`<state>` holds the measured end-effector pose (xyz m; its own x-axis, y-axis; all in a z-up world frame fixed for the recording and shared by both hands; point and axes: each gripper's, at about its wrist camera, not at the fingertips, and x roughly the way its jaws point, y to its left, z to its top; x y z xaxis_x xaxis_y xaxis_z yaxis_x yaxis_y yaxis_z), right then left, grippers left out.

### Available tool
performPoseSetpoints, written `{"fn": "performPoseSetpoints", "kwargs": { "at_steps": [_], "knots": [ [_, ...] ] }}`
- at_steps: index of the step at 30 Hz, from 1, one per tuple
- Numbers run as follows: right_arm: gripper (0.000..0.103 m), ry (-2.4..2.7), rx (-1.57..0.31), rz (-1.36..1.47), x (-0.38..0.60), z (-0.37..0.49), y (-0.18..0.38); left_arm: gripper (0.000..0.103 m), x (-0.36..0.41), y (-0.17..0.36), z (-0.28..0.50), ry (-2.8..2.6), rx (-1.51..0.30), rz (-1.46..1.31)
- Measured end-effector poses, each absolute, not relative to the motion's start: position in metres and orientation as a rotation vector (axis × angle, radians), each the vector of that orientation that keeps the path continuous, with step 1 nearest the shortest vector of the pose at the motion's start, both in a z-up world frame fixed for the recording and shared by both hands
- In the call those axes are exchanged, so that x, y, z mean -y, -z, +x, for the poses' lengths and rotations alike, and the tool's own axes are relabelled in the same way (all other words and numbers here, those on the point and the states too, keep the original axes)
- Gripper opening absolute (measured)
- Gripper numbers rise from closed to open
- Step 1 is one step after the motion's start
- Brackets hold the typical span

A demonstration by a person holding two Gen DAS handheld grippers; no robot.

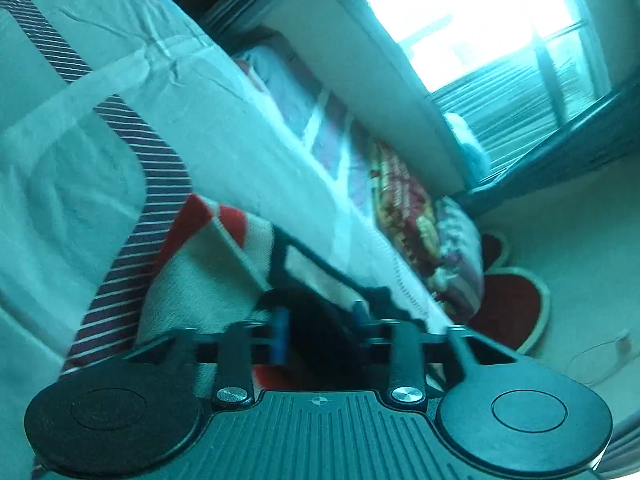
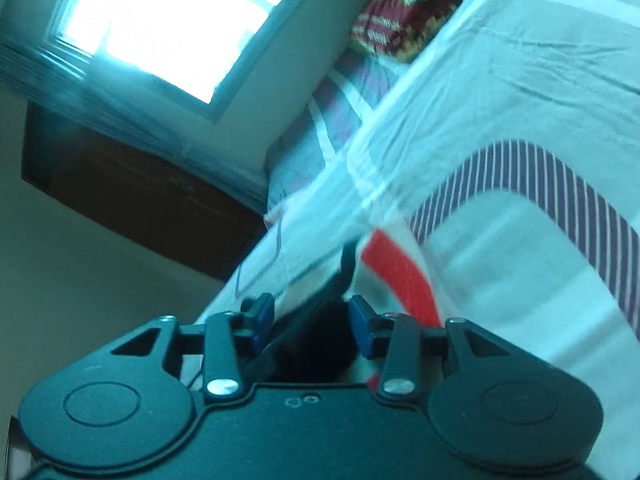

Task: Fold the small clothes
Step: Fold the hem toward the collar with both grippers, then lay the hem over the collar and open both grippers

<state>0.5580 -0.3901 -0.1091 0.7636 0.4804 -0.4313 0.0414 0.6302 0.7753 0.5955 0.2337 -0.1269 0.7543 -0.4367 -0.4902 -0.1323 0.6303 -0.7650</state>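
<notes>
Both wrist cameras are tilted hard and smeared with motion blur, so details are scarce. The left gripper [image 1: 320, 320] has its blue-padded fingers [image 1: 280, 332] set apart with dark cloth bunched between them; whether the pads actually pinch it, the left view cannot settle. In front of it the small knitted garment in white, red and dark panels [image 1: 208, 272] rises off the bed near its side edge, partly doubled over on itself. Over on the right, the right gripper [image 2: 312, 320] also shows a gap between its blue pads [image 2: 362, 328], a dark fold of the same garment [image 2: 392, 264] sitting in that gap, and again a firm grip cannot be confirmed. The white bedsheet with maroon striped bands [image 2: 520, 92] carries everything; a patterned red-and-gold pillow [image 2: 400, 16] lies at the far end by the wall, under the bright window [image 2: 168, 20]. A red heart-shaped rug [image 1: 508, 304] sits on the floor beside the bed. Judging by the loose, lifted cloth, the fold looks under way, not finished: edges are unaligned and nothing lies flat yet.
</notes>
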Motion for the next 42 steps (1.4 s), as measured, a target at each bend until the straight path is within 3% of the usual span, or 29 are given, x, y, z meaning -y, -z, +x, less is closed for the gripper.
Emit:
{"fn": "performPoseSetpoints", "kwargs": {
  "at_steps": [2,3,13,16,18,19,20,21,22,28,32,34,35,36,38,40,42],
  "knots": [
    [0.049,-0.283,-0.633,0.847,0.394,0.557,0.108,0.066,-0.232,0.125,0.596,0.217,-0.680,-0.896],
    [0.050,-0.286,-0.618,0.830,0.396,0.555,0.105,0.068,-0.230,0.122,0.596,0.222,-0.666,-0.879],
    [0.051,-0.341,-0.665,0.373,0.363,0.560,0.070,0.068,-0.193,0.093,0.620,0.227,-0.788,-0.245],
    [0.049,-0.345,-0.704,0.185,0.333,0.569,0.070,0.053,-0.171,0.095,0.622,0.208,-0.810,-0.035],
    [0.043,-0.346,-0.725,0.062,0.314,0.572,0.074,0.034,-0.170,0.098,0.619,0.209,-0.793,-0.016],
    [0.042,-0.337,-0.742,-0.005,0.303,0.575,0.077,0.031,-0.168,0.097,0.619,0.205,-0.780,-0.003],
    [0.034,-0.332,-0.745,-0.064,0.293,0.576,0.080,0.020,-0.168,0.096,0.616,0.200,-0.761,-0.006],
    [0.015,-0.341,-0.733,-0.109,0.285,0.574,0.080,0.011,-0.169,0.094,0.613,0.187,-0.738,-0.017],
    [0.006,-0.333,-0.715,-0.153,0.277,0.572,0.079,0.009,-0.171,0.092,0.610,0.176,-0.714,-0.032],
    [0.006,-0.276,-0.545,-0.142,0.276,0.560,0.055,0.007,-0.176,0.083,0.586,0.096,-0.569,-0.050],
    [0.007,-0.189,-0.694,-0.145,0.286,0.580,0.090,0.007,-0.179,0.108,0.593,0.046,-0.637,-0.023],
    [0.007,-0.185,-0.671,-0.112,0.289,0.576,0.092,0.007,-0.177,0.104,0.597,0.039,-0.654,-0.033],
    [0.014,-0.185,-0.667,-0.100,0.290,0.575,0.090,0.011,-0.177,0.102,0.597,0.040,-0.657,-0.016],
    [0.024,-0.179,-0.649,-0.102,0.291,0.571,0.085,0.025,-0.178,0.099,0.596,0.030,-0.659,-0.005],
    [0.031,-0.191,-0.573,-0.108,0.287,0.549,0.068,0.052,-0.180,0.085,0.584,-0.034,-0.612,-0.017],
    [0.038,-0.300,-0.531,-0.114,0.273,0.528,0.052,0.053,-0.172,0.067,0.567,0.001,-0.516,-0.030],
    [0.039,-0.400,-0.551,-0.159,0.243,0.518,0.054,0.057,-0.141,0.061,0.564,0.106,-0.529,-0.035]
  ]
}}
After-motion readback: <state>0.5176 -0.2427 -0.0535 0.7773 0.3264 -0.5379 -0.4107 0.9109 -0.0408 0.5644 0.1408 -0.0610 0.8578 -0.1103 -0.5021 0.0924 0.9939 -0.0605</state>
